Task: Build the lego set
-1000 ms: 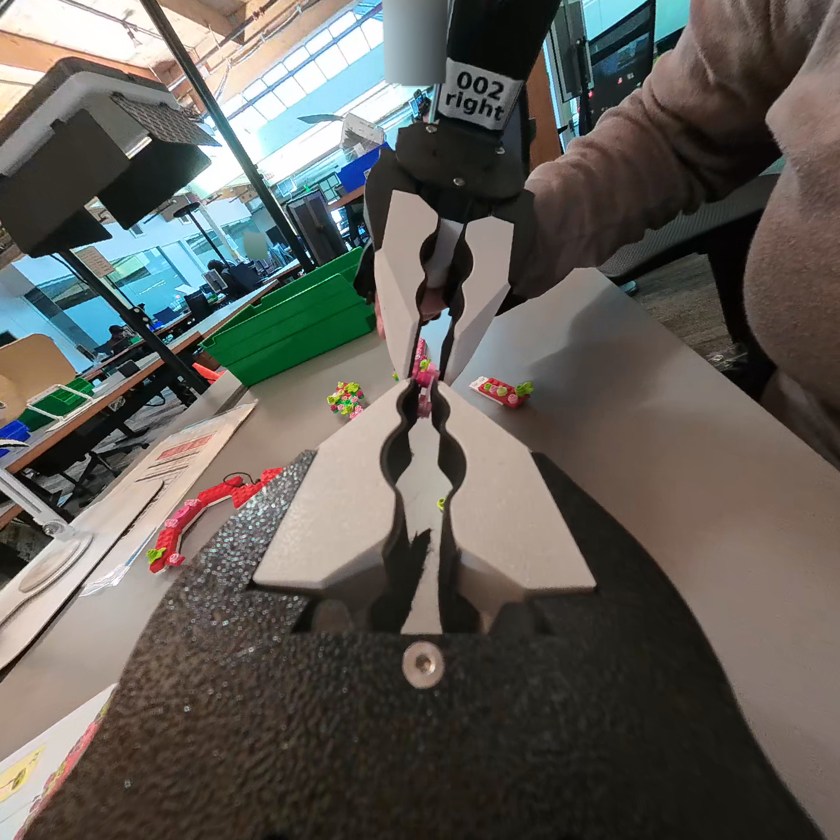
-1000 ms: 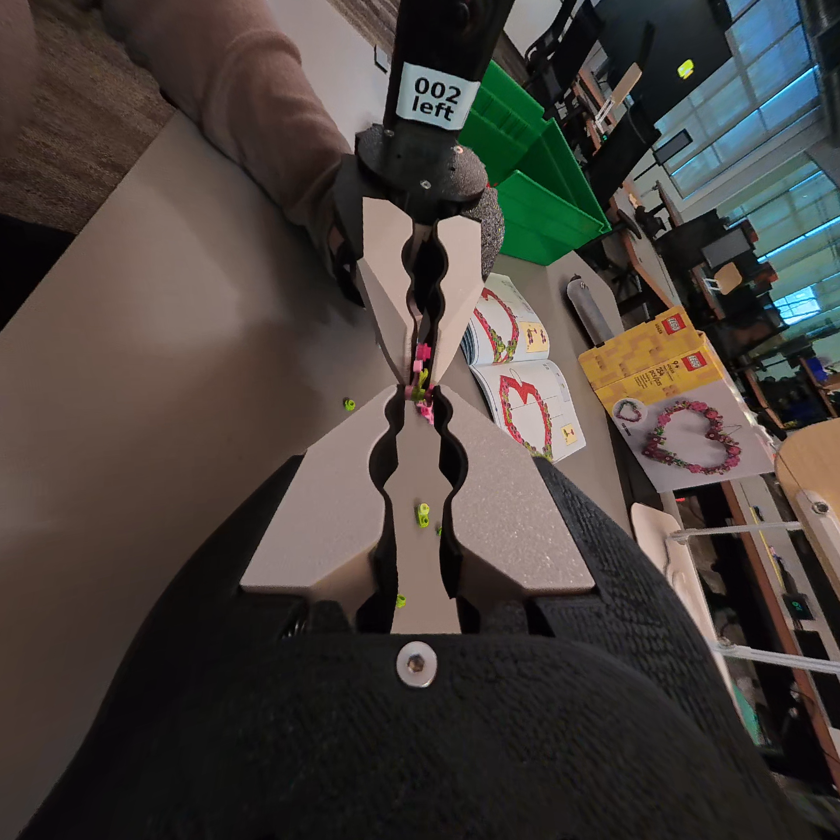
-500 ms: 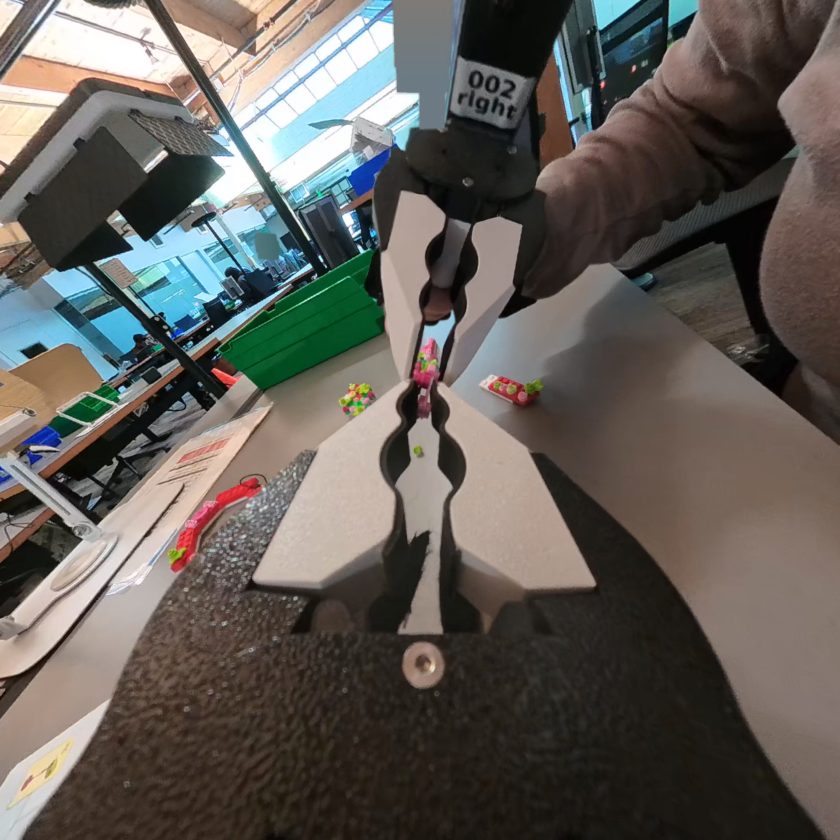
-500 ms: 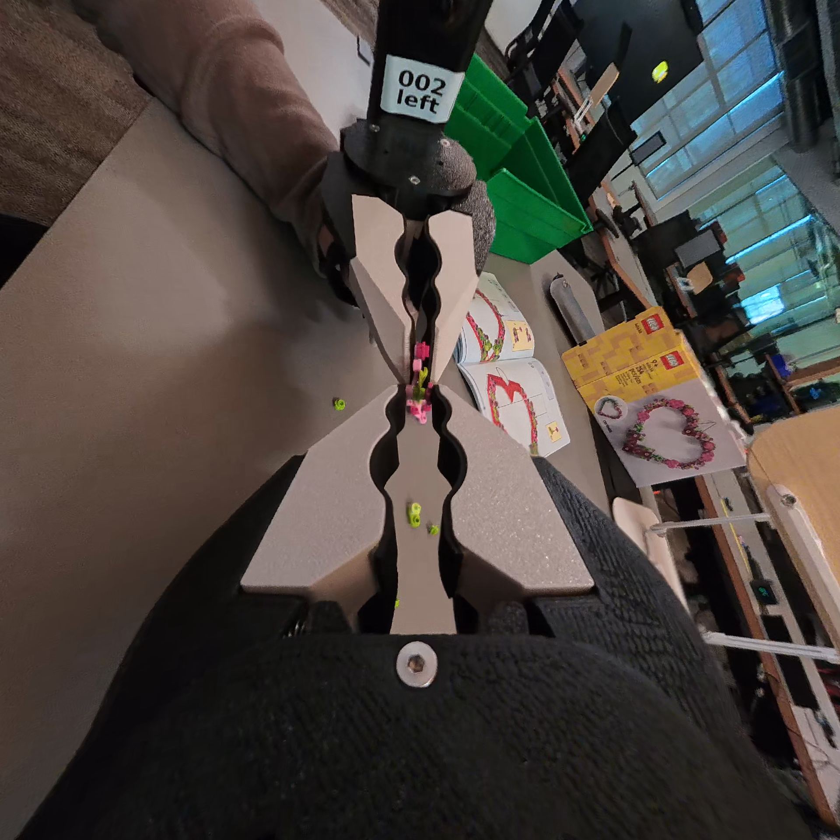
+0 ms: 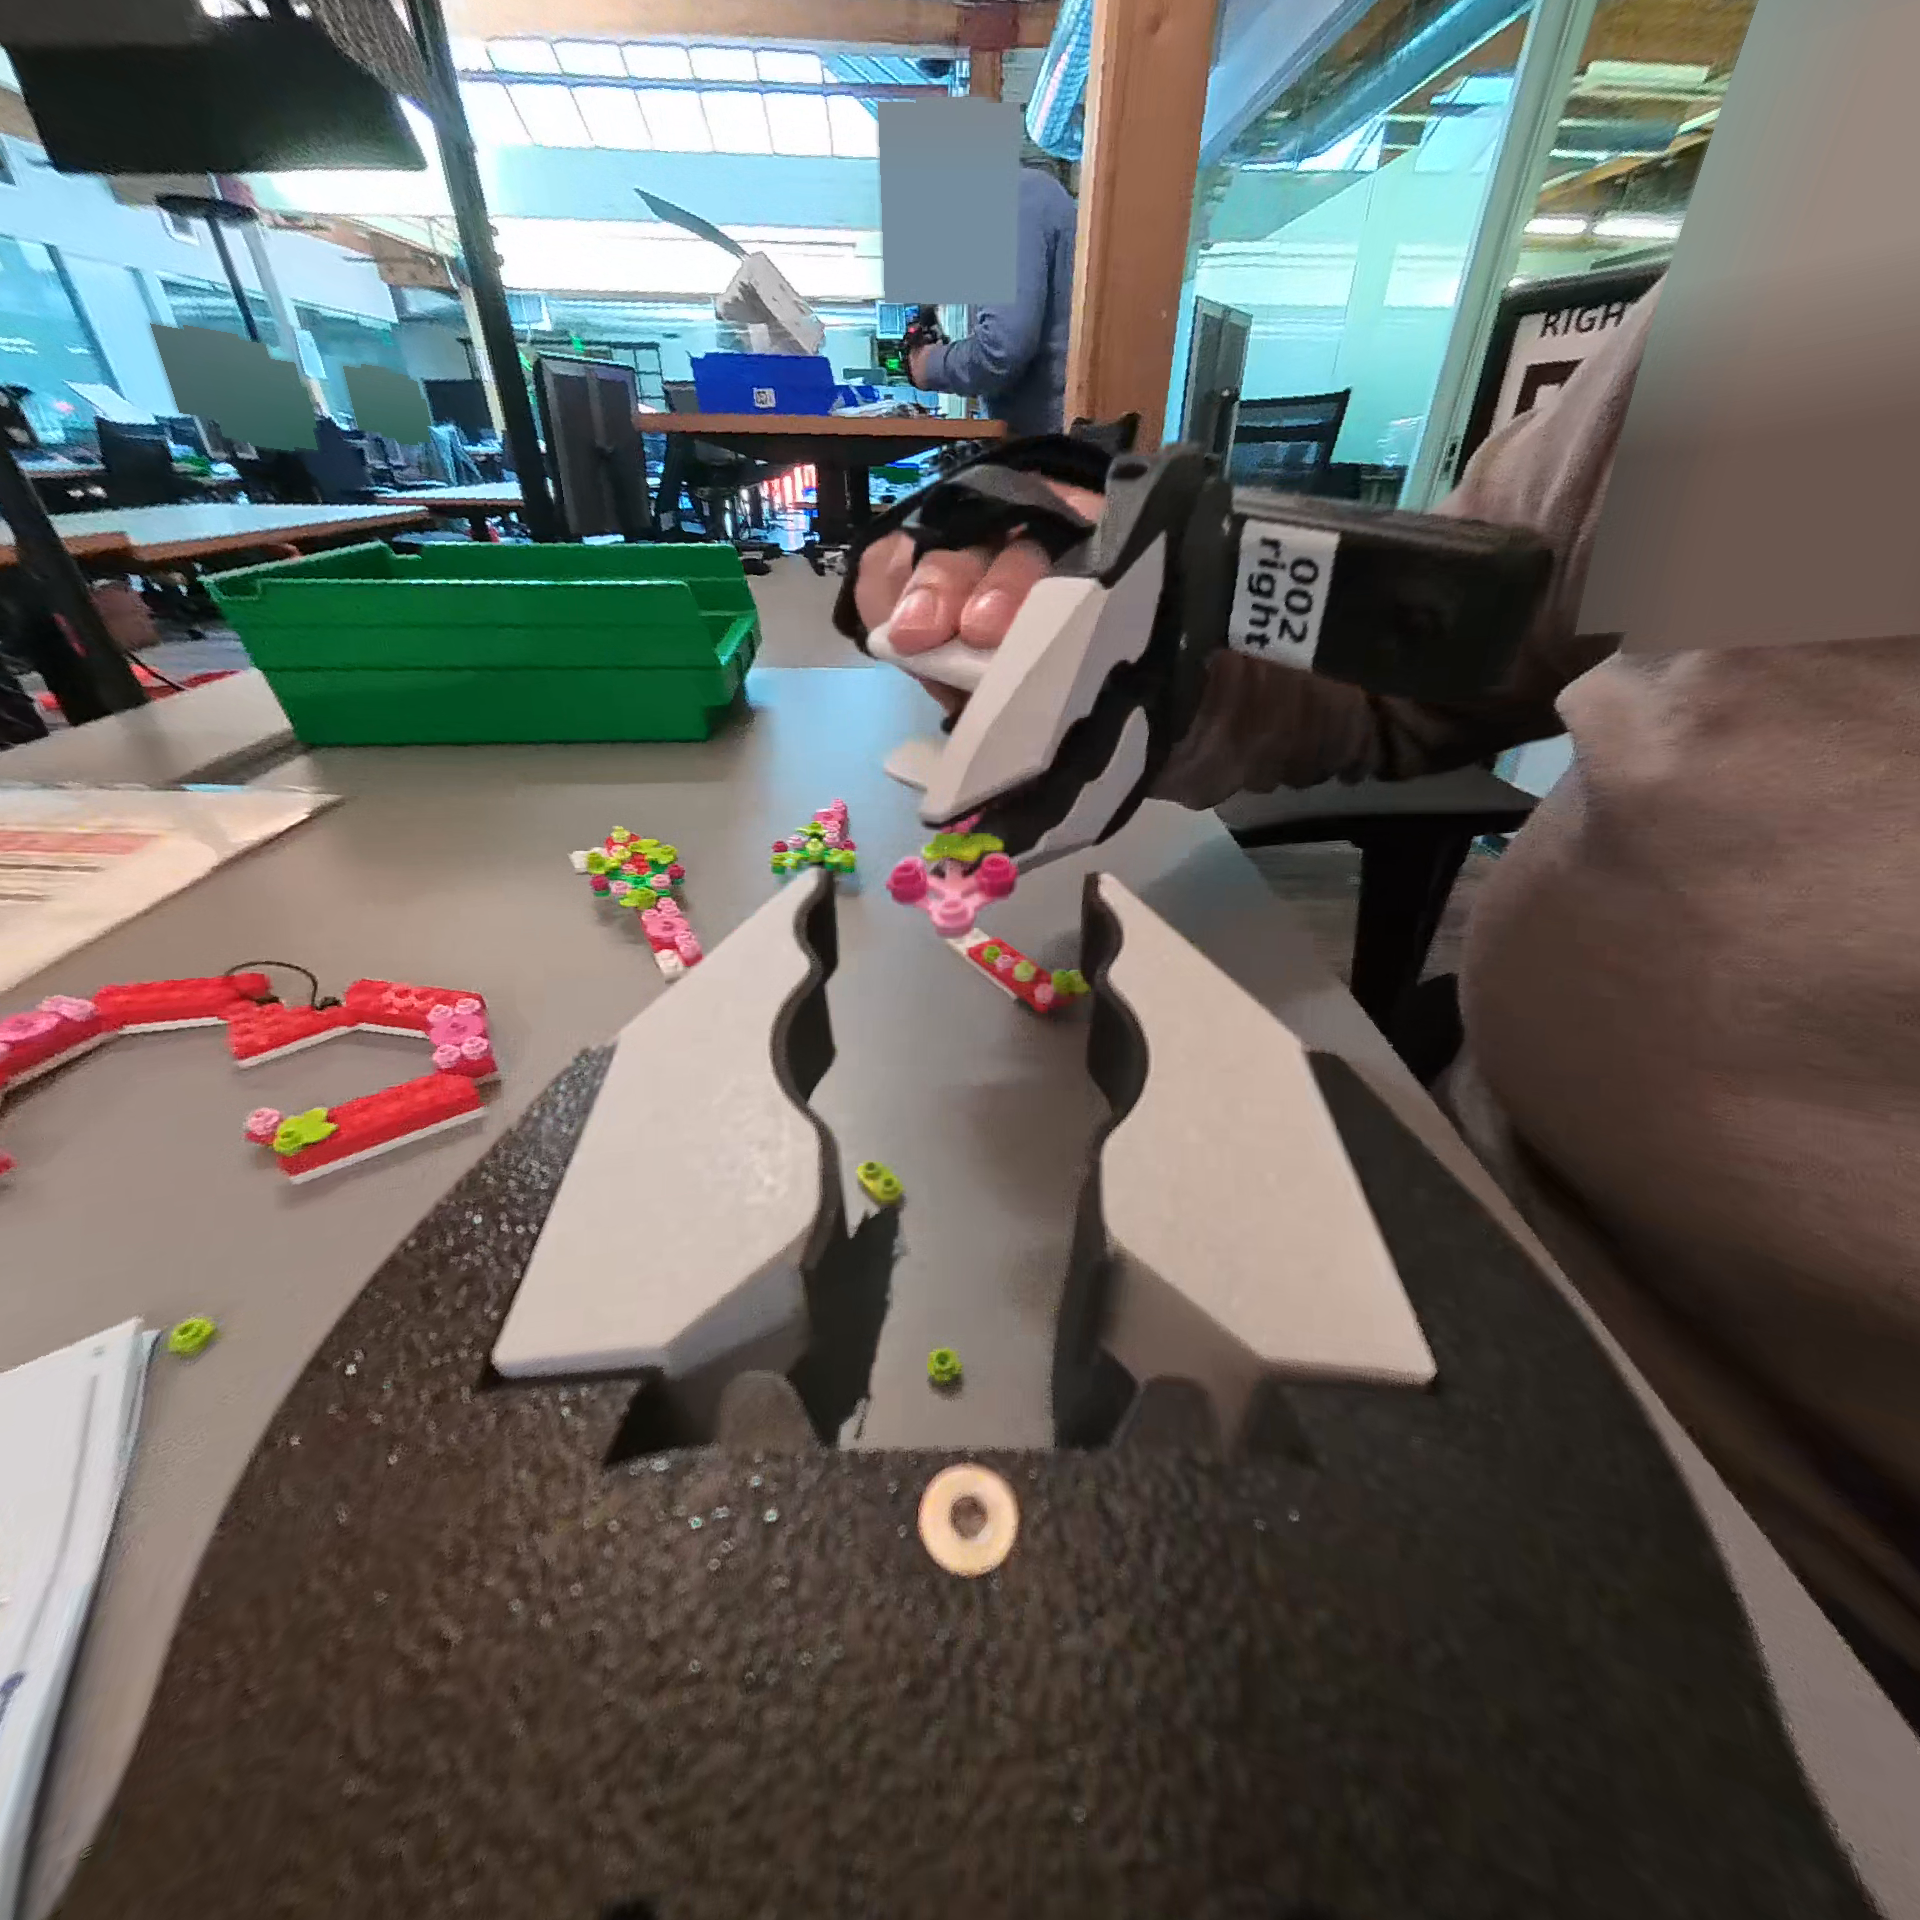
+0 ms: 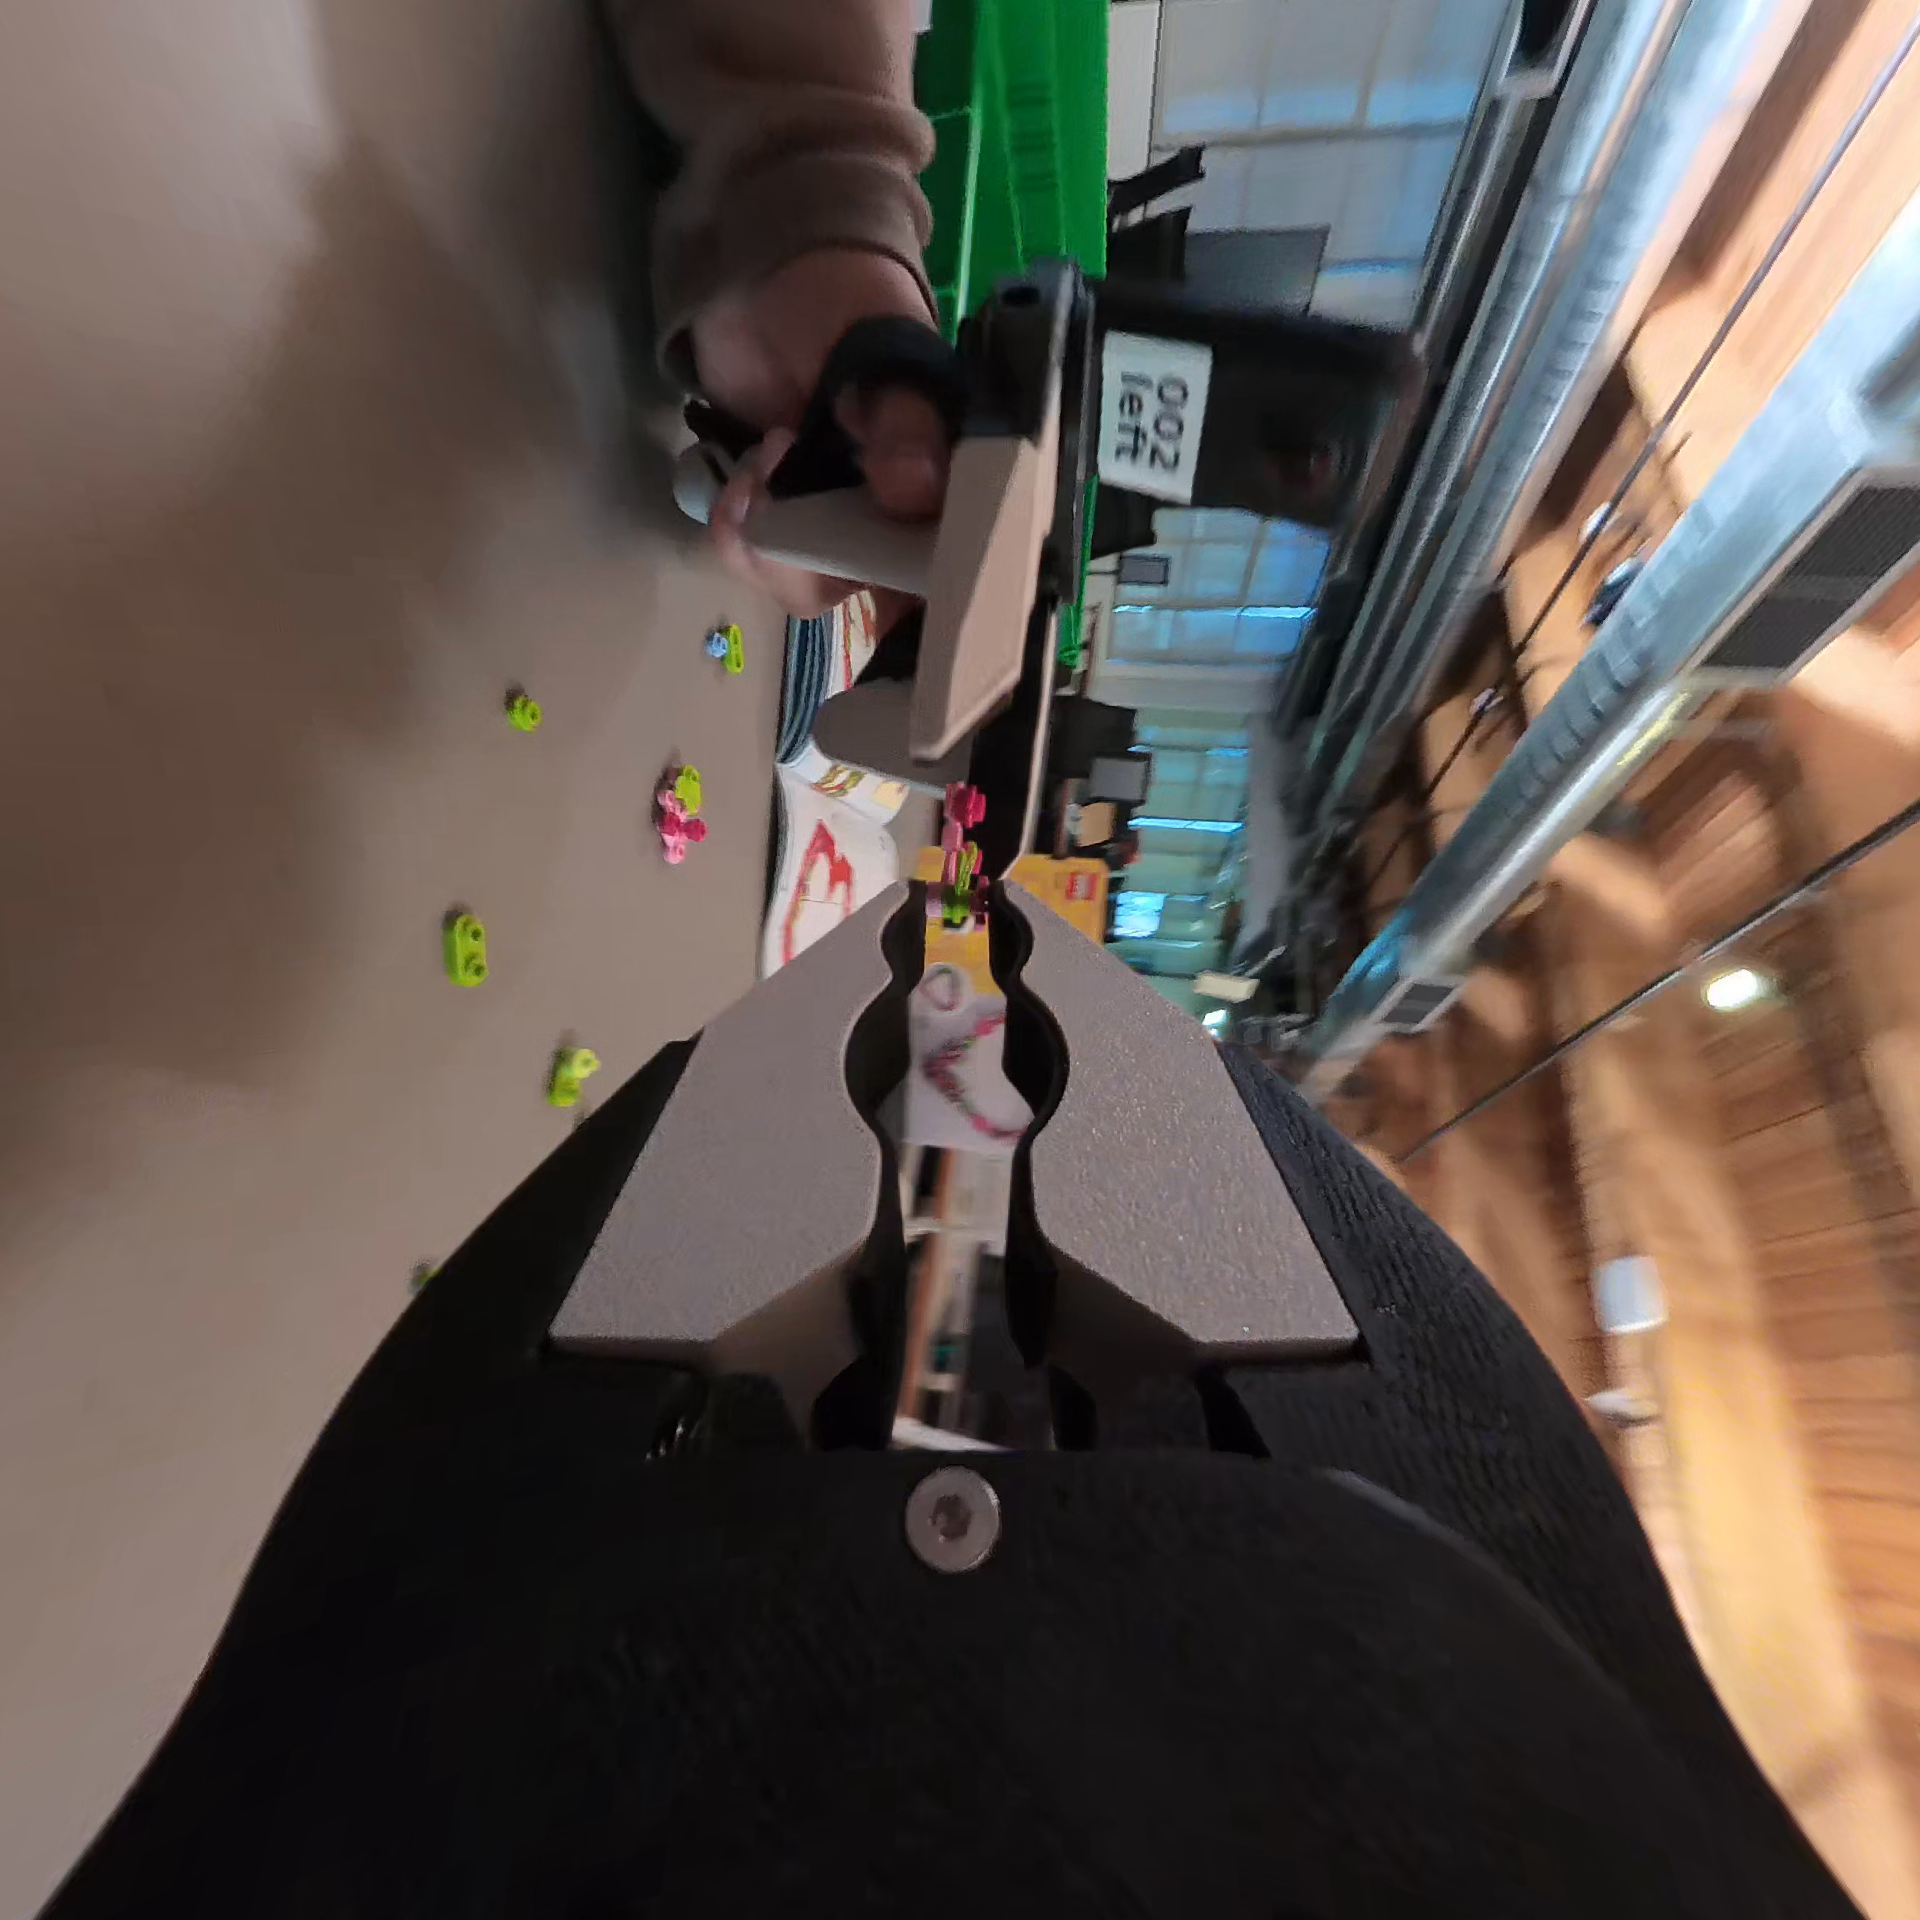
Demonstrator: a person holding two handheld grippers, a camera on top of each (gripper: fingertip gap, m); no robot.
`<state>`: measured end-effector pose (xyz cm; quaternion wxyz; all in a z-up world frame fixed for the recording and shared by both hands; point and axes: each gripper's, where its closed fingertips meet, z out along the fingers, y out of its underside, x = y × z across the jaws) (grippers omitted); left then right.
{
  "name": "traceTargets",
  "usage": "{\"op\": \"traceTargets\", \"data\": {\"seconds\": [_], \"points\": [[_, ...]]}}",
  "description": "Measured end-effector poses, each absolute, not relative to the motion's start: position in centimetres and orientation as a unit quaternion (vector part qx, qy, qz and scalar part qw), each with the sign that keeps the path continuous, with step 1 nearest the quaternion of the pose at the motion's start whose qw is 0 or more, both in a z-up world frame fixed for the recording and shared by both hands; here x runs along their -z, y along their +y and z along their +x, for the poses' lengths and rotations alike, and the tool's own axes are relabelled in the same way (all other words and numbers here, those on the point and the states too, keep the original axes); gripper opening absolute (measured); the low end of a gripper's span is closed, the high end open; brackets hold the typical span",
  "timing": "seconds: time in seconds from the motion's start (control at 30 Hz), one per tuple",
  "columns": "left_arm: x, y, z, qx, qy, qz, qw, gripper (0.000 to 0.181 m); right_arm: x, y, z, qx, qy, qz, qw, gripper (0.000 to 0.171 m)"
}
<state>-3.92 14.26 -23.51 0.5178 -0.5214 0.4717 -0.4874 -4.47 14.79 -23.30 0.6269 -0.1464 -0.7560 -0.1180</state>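
My left gripper (image 5: 961, 894) is open and empty, low over the grey table (image 5: 468, 904). My right gripper (image 6: 961, 896) is shut on a small pink flower piece with a lime leaf (image 6: 964, 873). In the left wrist view the right gripper (image 5: 971, 826) holds that flower piece (image 5: 951, 883) in the air just beyond my left fingertips. A small red plate with flowers (image 5: 1023, 971) lies under it. Red heart segments (image 5: 353, 1029) lie to the left. The left gripper (image 6: 904, 748) shows side-on in the right wrist view.
Two flower clusters (image 5: 634, 862) (image 5: 816, 847) lie ahead. Loose lime pieces (image 5: 880, 1182) (image 6: 464, 948) and a pink flower piece (image 6: 677, 816) dot the table. Green bins (image 5: 488, 634) stand at the back. An instruction booklet (image 6: 831, 883) and a yellow box (image 6: 1060, 894) lie nearby.
My left gripper has let go of the flower piece, opened and drawn back. My right gripper keeps the piece and has turned sideways. Both views have swung.
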Motion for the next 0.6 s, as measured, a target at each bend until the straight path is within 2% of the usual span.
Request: {"op": "traceTargets", "data": {"seconds": [0.13,0.27,0.3,0.43,0.6], "points": [[24.3,14.4,-3.7,0.461,0.488,-0.528,0.52,0.023,23.9,14.6,-4.8,0.155,-0.761,-0.107,0.621,0.01],[24.4,15.0,-3.8,0.431,0.49,-0.531,0.54,0.022,23.9,15.1,-5.0,0.163,-0.753,-0.11,0.628,0.01],[24.5,15.2,-3.9,0.426,0.49,-0.535,0.54,0.022,23.9,15.5,-5.0,0.163,-0.749,-0.12,0.631,0.013],[25.3,16.5,-4.5,0.391,0.489,-0.56,0.543,0.022,23.9,17.3,-4.2,0.119,-0.721,-0.193,0.655,0.05],[26.3,19.9,-7.1,0.298,0.469,-0.624,0.549,0.022,21.1,22.5,1.2,0.041,-0.579,-0.343,0.738,0.051]]}}
